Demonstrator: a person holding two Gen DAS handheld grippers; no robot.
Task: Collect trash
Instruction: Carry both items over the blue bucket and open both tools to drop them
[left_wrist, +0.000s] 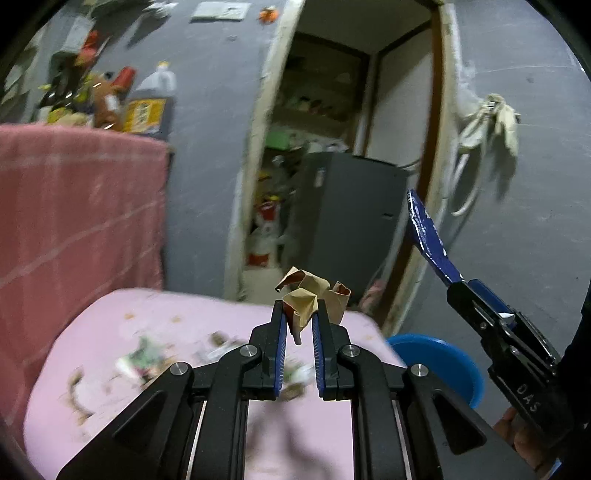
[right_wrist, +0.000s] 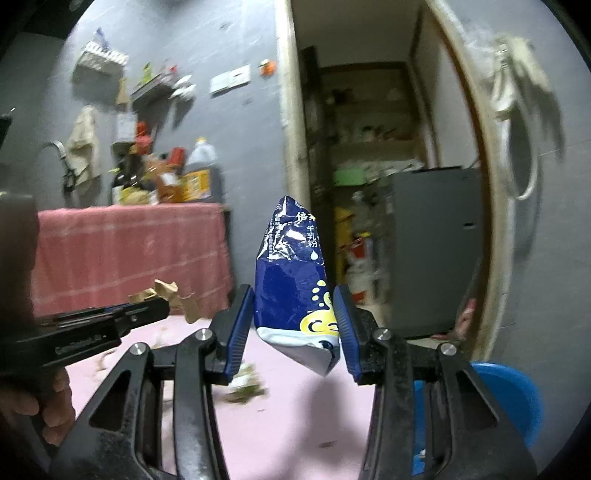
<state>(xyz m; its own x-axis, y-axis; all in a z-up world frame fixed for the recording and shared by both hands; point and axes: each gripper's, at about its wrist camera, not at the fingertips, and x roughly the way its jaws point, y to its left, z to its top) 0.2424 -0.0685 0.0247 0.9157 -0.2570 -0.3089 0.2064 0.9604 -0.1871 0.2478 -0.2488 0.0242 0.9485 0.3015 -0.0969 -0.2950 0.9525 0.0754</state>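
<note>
Now left tongs (left_wrist: 299, 319) pinch crumpled paper (left_wrist: 314, 293); right tongs (right_wrist: 295, 325) clasp blue packet (right_wrist: 295, 273).

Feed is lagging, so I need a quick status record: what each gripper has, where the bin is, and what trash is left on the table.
left gripper: shut on crumpled brown paper, lifted above the pink table
right gripper: shut on blue packet, held upright in the air
blue bin: on the floor beside the table, on the right gripper's side
trash left: small scraps scattered on the pink surface, blurred
background: pink-draped counter with bottles
</note>
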